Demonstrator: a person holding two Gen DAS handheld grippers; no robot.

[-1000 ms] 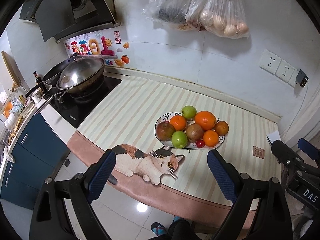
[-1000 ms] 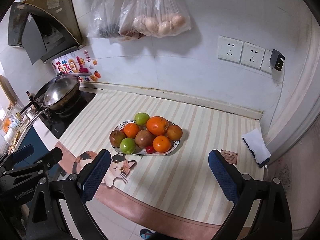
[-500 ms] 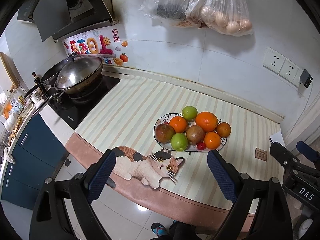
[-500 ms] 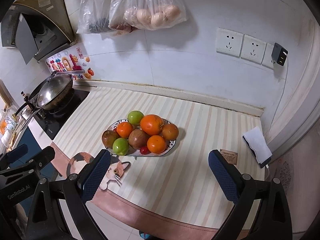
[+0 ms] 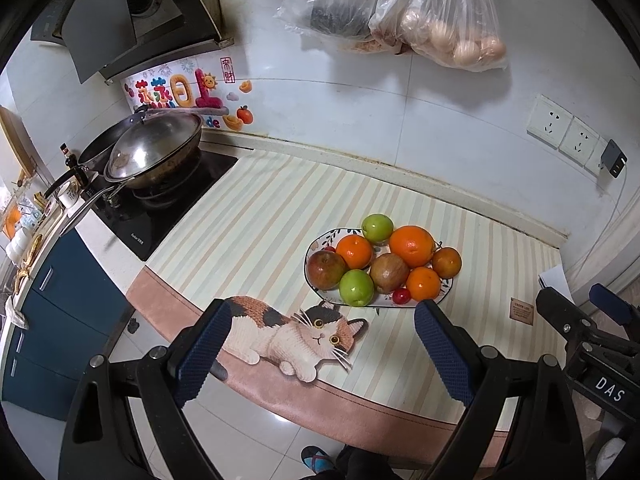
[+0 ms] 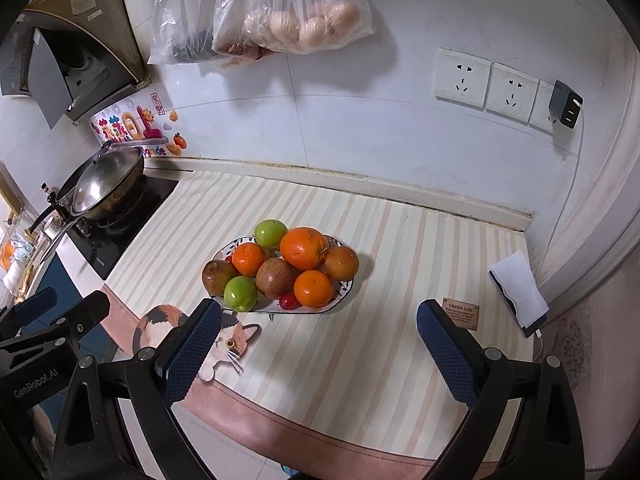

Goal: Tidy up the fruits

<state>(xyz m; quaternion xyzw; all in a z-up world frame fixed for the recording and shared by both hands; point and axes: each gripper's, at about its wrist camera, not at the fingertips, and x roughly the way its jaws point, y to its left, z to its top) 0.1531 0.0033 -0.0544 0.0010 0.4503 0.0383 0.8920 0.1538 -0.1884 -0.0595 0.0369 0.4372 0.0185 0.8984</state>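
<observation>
A patterned plate [image 5: 316, 242] [image 6: 344, 290] sits on the striped counter mat, piled with fruit: a big orange [image 5: 412, 245] [image 6: 304, 248], smaller oranges, two green apples [image 5: 356, 287] [image 6: 240, 293], brownish-red fruits [image 5: 326, 269] [image 6: 277, 278] and a small red one [image 5: 401, 295]. My left gripper [image 5: 322, 334] is open and empty, above the counter's front edge, near the plate. My right gripper [image 6: 318, 332] is open and empty, in front of the plate. Each gripper shows at the edge of the other's view.
A lidded wok [image 5: 154, 152] stands on the black hob at the left. Bags of eggs [image 6: 304, 20] hang on the wall. A phone under white paper [image 6: 518, 292] lies at the mat's right edge. Wall sockets [image 6: 486, 82] are behind. A cat picture [image 5: 296, 334] is printed on the mat.
Both grippers have moved a little closer to the counter and plate; the right view has shifted rightward. Both stay open and empty.
</observation>
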